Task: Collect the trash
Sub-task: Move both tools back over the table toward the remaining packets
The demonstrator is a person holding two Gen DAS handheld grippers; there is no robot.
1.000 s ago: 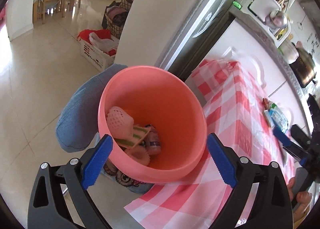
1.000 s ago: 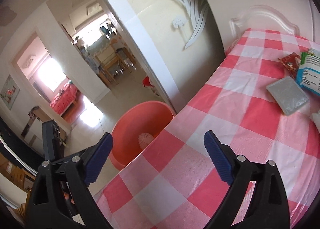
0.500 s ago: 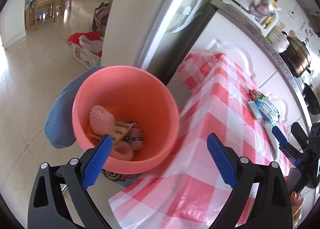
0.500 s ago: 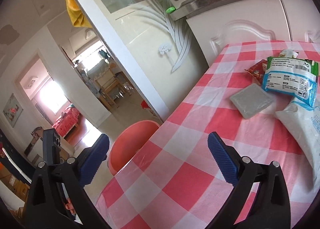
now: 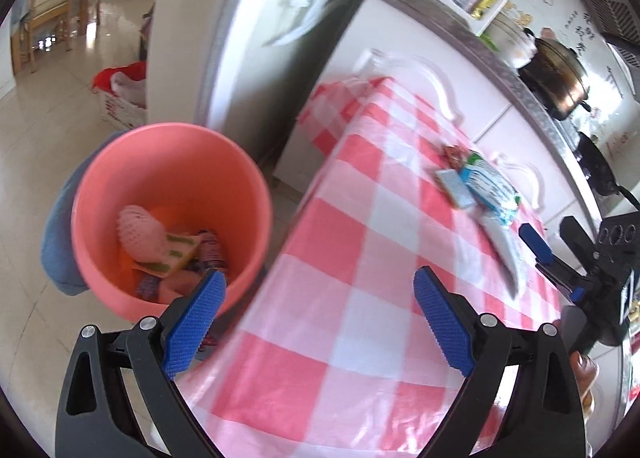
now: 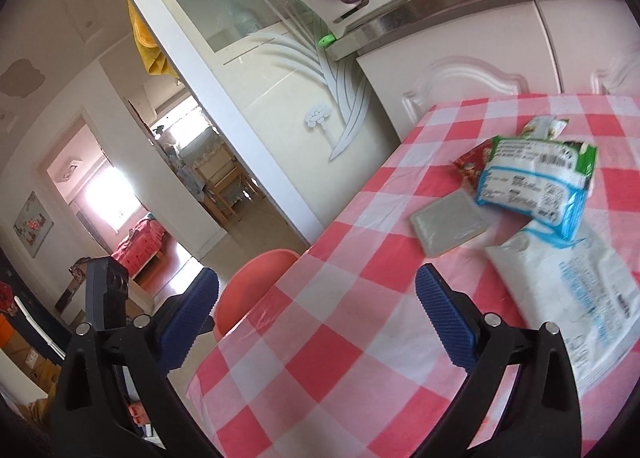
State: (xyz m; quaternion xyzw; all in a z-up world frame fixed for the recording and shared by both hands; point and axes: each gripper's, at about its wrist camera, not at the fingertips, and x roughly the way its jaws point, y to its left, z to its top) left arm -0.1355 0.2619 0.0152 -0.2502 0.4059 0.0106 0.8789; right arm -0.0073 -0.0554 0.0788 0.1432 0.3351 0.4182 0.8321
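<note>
While both blue-padded black grippers, left (image 5: 316,314) and right (image 6: 316,314), gape wide and empty, wrappers fill the round pink plastic bucket (image 5: 168,162) beside the red-checked table (image 5: 360,298)

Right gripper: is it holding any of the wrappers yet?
No, the right gripper is open with nothing between its fingers, and the blue and white packet and grey flat packet lie on the checked tablecloth ahead.

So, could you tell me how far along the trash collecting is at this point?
Partly done. The pink bin beside the table already holds a foam net and other scraps. Nothing is in hand: the left gripper and right gripper are both open and empty. Left on the checked tablecloth: a grey packet, a blue and green wrapper, a red wrapper and a white bag.
</note>
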